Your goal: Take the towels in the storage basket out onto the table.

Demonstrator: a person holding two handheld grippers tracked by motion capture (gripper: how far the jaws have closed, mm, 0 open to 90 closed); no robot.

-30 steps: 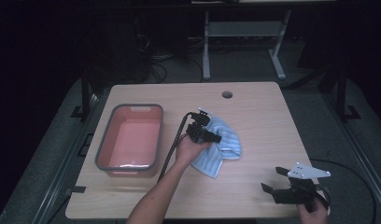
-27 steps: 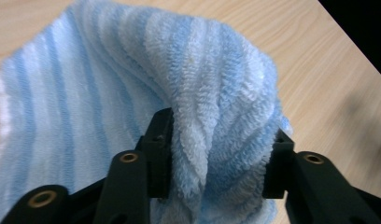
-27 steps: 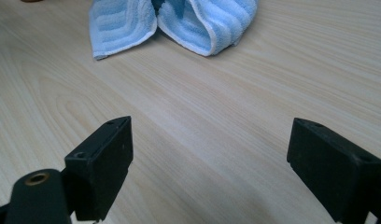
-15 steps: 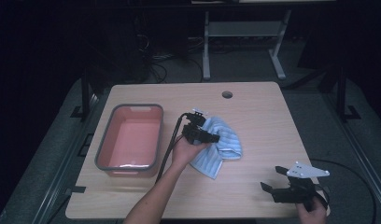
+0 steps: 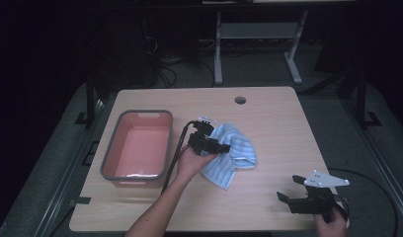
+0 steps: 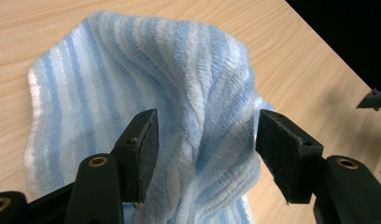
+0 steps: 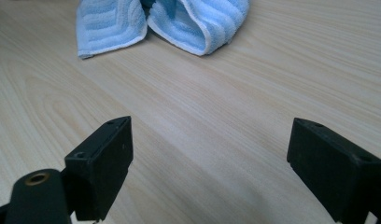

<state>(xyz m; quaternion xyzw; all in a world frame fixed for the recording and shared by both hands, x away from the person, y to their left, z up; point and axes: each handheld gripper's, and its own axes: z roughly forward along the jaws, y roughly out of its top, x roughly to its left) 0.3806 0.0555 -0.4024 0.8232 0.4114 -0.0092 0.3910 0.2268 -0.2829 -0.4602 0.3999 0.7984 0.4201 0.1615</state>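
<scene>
A blue and white striped towel [image 5: 236,154] [image 6: 109,84] [image 7: 198,23] lies crumpled near the middle of the wooden table [image 5: 278,123]. My left gripper [image 5: 220,147] [image 6: 207,126] is down on the towel's left part. It is open, and a raised fold of cloth stands between its jaws. My right gripper [image 5: 288,188] [image 7: 212,135] hovers low over bare wood near the table's front right corner. It is wide open with nothing in it, and it points toward the towel.
A grey-rimmed pink tub [image 5: 142,113] stands on the left of the table, close to my left hand. A cable hole [image 5: 240,100] sits near the far edge. A metal stand [image 5: 254,34] and dark floor lie beyond the table.
My left gripper has shifted slightly toward the near side over the towel. The right gripper has stayed where it was.
</scene>
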